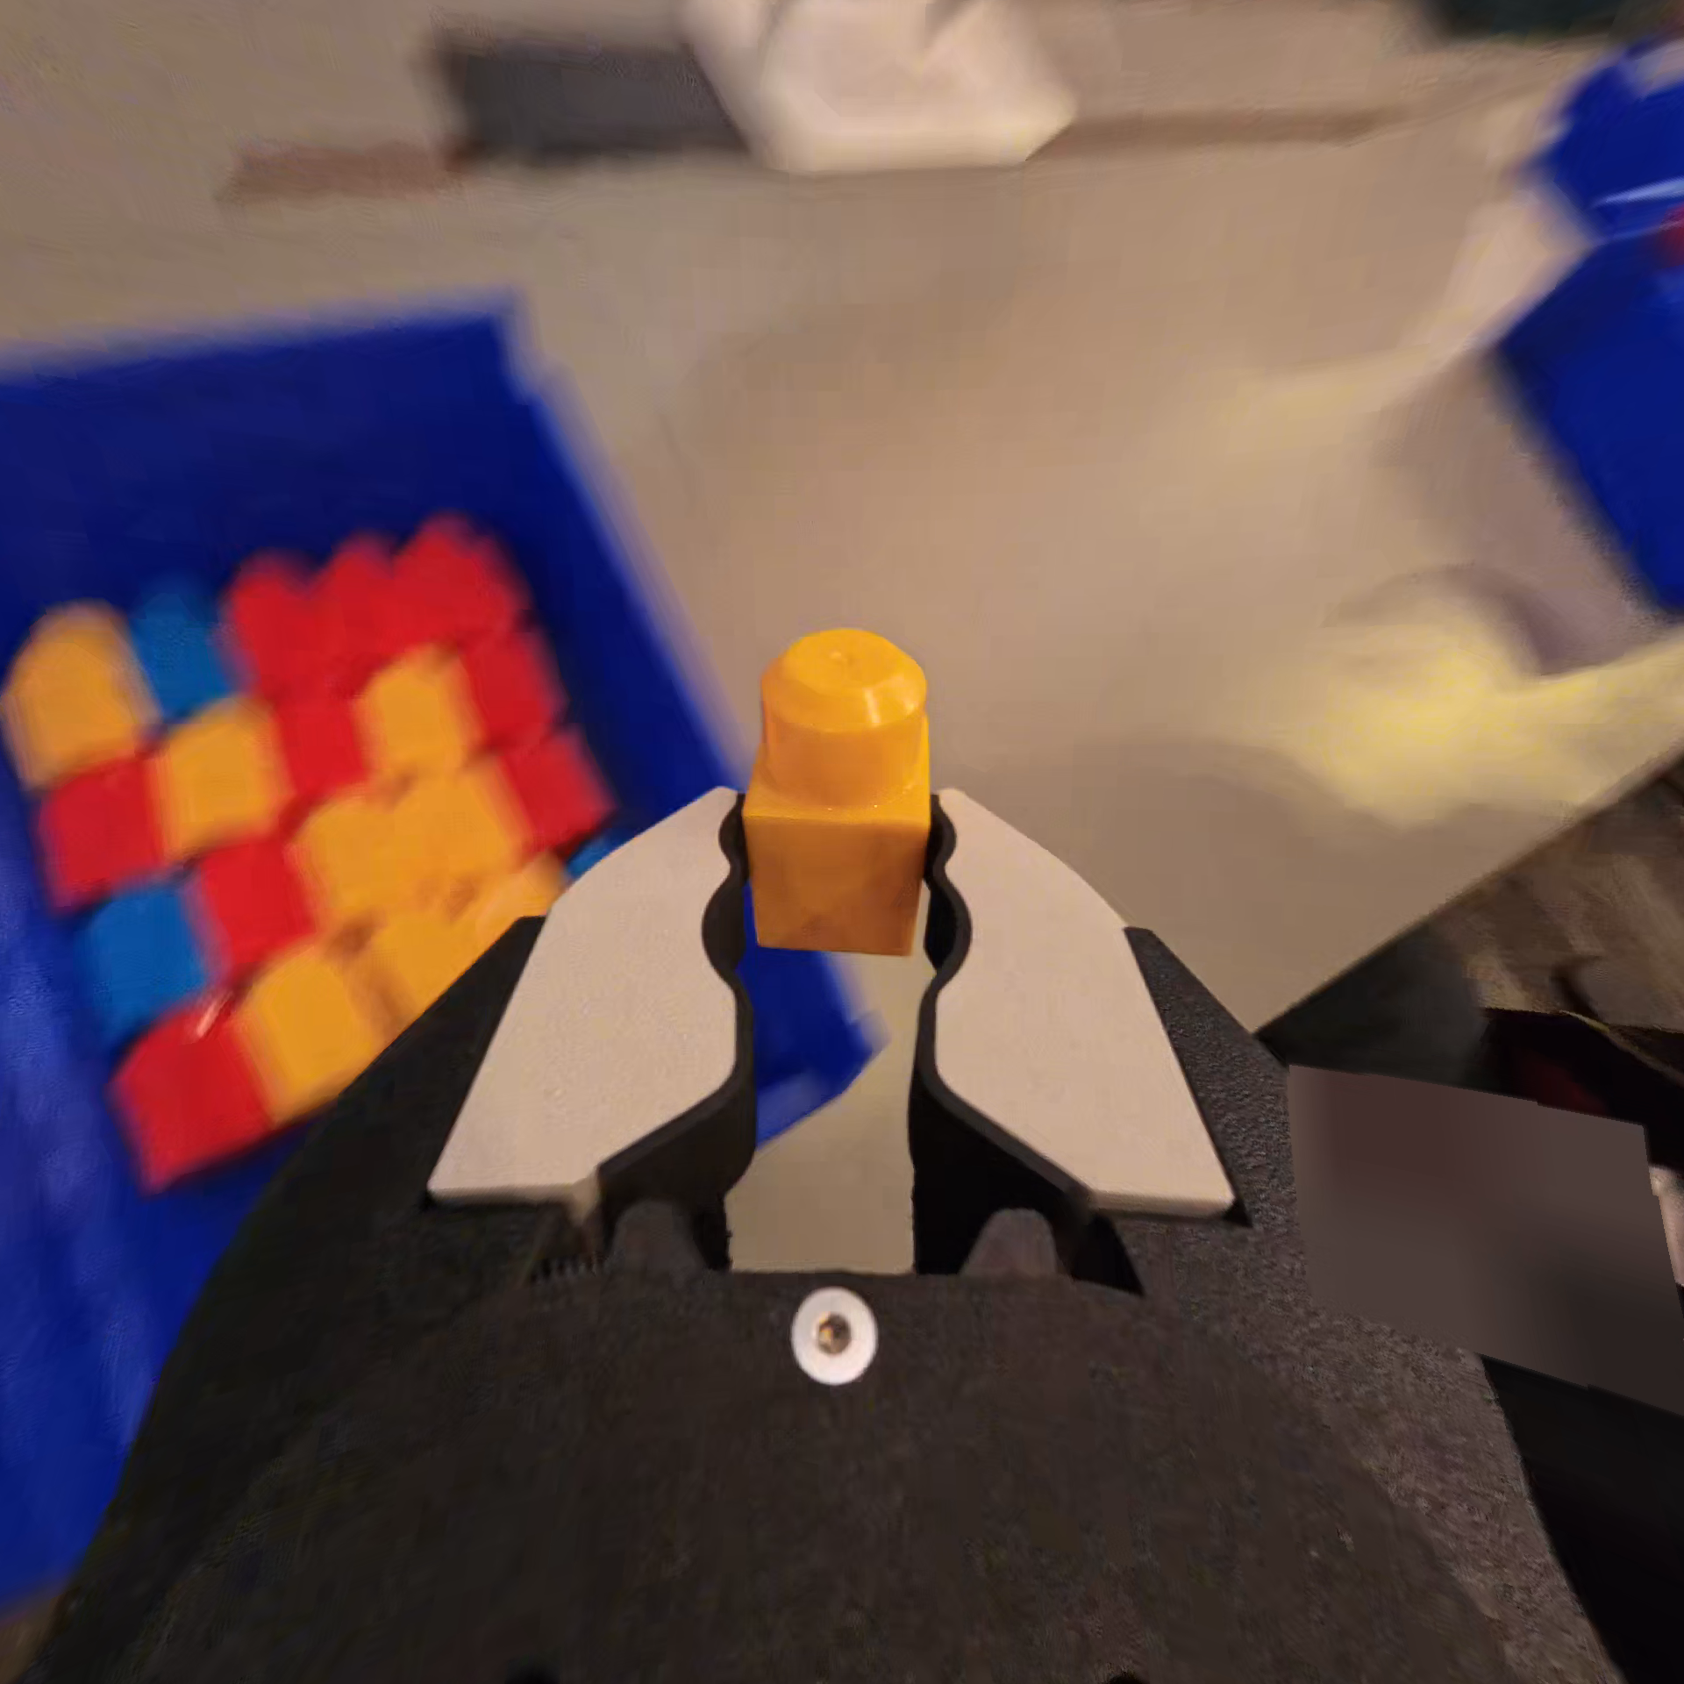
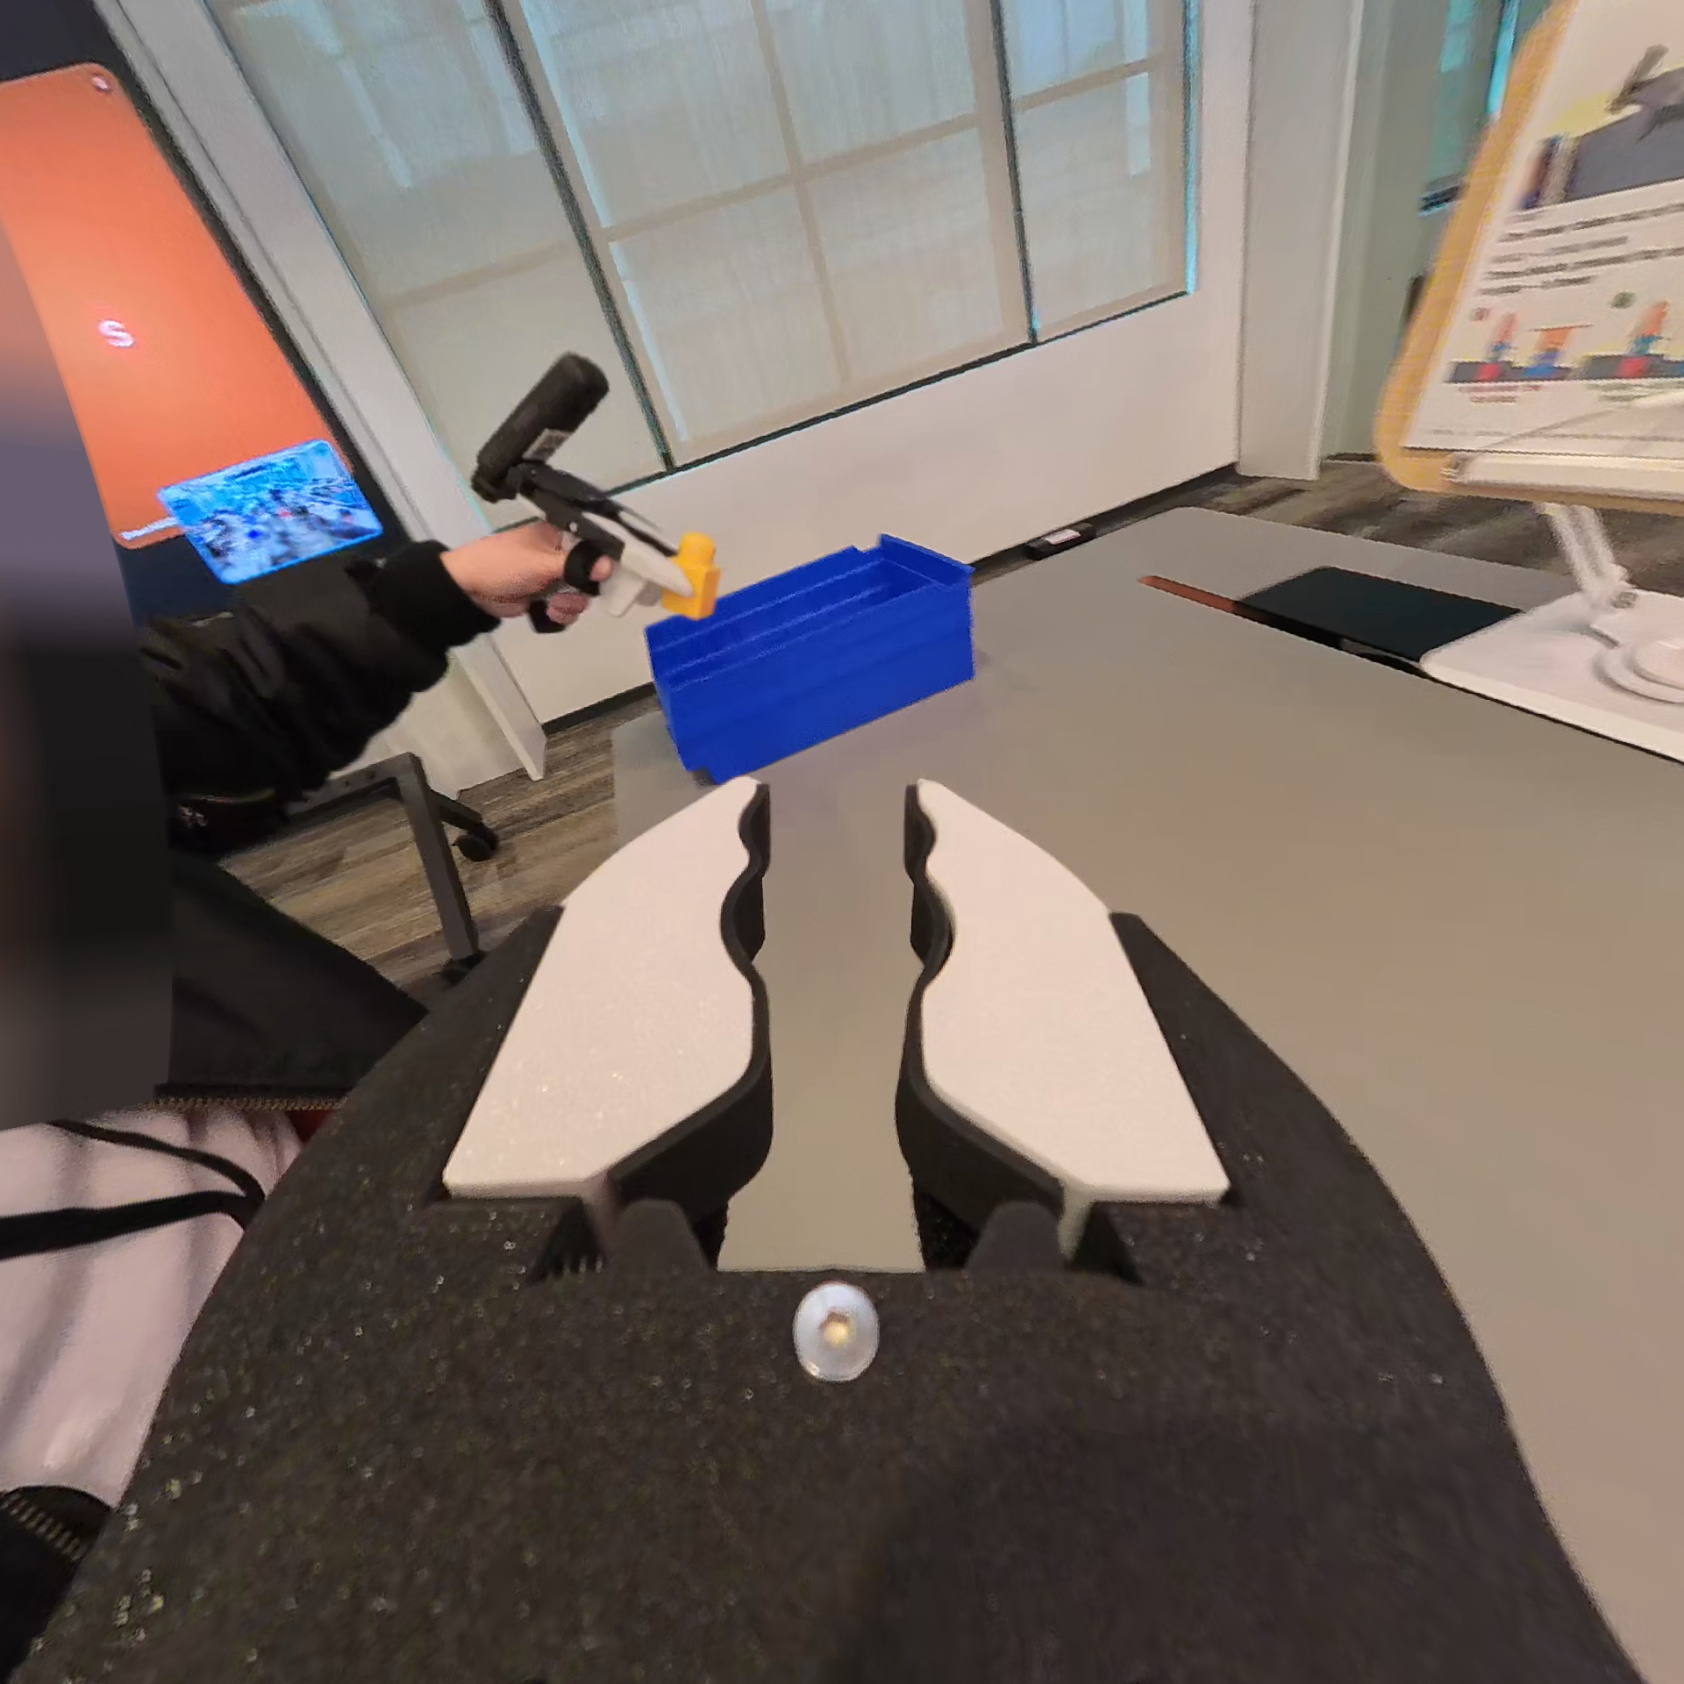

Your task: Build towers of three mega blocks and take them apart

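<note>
one orange block pinched in our left gripper above the bin; right gripper gapes empty; a shallow tip grip risks dropping it.

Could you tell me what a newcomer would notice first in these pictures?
Probably the orange block pinched in the left gripper, held in the air above the blue bin. Next, the red, orange and blue blocks packed inside that bin. The right gripper hangs open and empty above the grey table.
</note>
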